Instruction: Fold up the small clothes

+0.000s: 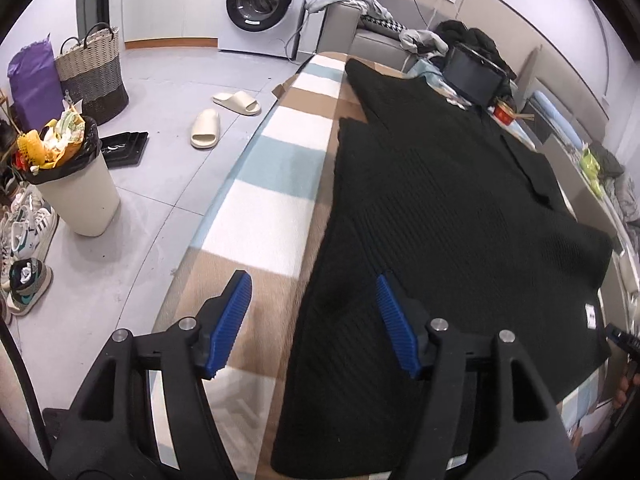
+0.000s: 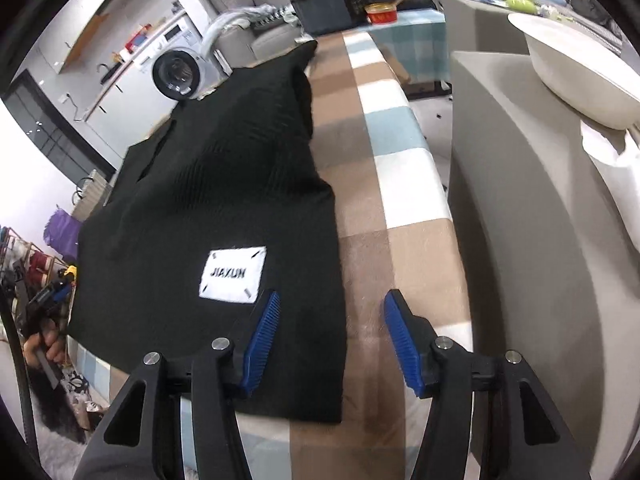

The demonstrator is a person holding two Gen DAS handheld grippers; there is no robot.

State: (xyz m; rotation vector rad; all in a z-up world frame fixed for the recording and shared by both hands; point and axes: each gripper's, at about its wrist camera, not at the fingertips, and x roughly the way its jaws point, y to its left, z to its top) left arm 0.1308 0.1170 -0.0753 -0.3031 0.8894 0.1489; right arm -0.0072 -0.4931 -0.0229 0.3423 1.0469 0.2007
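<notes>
A black ribbed knit garment lies spread flat on a checked brown, white and blue blanket. My left gripper is open over the garment's near left edge; one blue pad is above the blanket, the other above the knit. In the right wrist view the same garment shows a white "JIAXUN" label. My right gripper is open astride the garment's right edge, with nothing pinched. The left pad hangs over the knit, the right pad over the blanket.
A full waste bin, shoes, a woven basket, two slippers and a washing machine are on the floor to the left. A dark screen and a red bowl sit at the far end. A grey sofa arm flanks the right.
</notes>
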